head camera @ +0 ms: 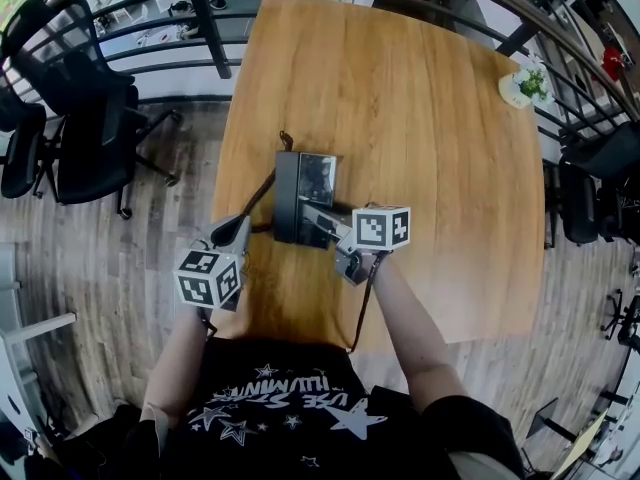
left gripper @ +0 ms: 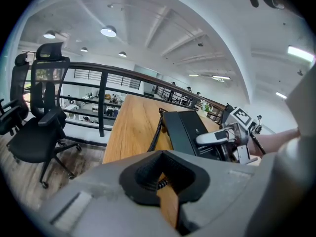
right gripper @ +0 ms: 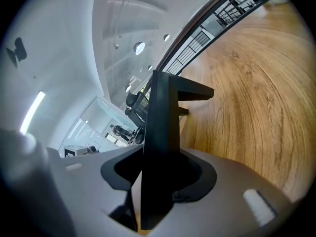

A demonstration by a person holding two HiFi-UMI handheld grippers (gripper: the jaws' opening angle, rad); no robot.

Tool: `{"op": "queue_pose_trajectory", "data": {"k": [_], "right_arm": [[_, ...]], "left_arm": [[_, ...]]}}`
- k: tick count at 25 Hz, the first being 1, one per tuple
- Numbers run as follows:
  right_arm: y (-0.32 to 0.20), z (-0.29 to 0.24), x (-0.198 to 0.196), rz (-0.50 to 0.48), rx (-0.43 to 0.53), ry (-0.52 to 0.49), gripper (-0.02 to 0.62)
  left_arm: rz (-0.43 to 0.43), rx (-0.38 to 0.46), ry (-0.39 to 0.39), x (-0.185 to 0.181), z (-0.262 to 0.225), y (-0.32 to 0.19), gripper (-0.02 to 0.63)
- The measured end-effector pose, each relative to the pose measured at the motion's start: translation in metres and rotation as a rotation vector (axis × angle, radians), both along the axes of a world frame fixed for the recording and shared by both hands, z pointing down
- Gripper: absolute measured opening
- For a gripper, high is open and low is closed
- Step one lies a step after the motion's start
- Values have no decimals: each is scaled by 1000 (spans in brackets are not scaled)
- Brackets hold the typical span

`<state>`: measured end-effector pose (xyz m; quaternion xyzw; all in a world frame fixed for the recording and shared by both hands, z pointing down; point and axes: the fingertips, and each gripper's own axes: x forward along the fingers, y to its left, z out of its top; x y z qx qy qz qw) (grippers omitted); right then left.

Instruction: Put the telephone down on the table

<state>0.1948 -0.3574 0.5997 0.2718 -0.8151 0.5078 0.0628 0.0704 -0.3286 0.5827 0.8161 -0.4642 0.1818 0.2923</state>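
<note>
A black telephone (head camera: 300, 196) lies on the wooden table (head camera: 430, 168) near its left front part. My right gripper (head camera: 322, 218) reaches over the telephone's near right edge. In the right gripper view that edge (right gripper: 160, 127) stands between the jaws of my right gripper (right gripper: 158, 177), with a thin gap beside it. A coiled black cord (head camera: 262, 193) runs from the telephone to my left gripper (head camera: 235, 230) at the table's left edge. In the left gripper view the cord (left gripper: 157, 132) ends inside the closed jaws of my left gripper (left gripper: 165, 181).
A small potted plant (head camera: 524, 86) stands at the table's far right corner. Black office chairs (head camera: 80, 118) stand on the floor to the left. A dark railing (head camera: 210, 18) runs behind the table.
</note>
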Motion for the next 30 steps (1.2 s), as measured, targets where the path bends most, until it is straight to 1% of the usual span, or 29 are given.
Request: {"op": "queue_pose_trajectory", "data": {"k": [6,9,14,22,26,30], "right_arm": [[-2,7,8,-5,33,94,222],[-2,12,12,-4,20,111,253],[-1,20,18,0,-2,124,273],[-3,20,18,6,11,138,279],[-2,21,21,32,12,150,281],[-1,21,22,78,14,175,284]], "left_arm": [[15,-2,-5,5,1,6,2],[20,-4,2,3,0,11,2],[29,-4,0,5,1,18,2],[21,-4,0,5,2,22,2],[25,-5,6,8,2,27,2],[28,4,6,2,-3,30,2]]}}
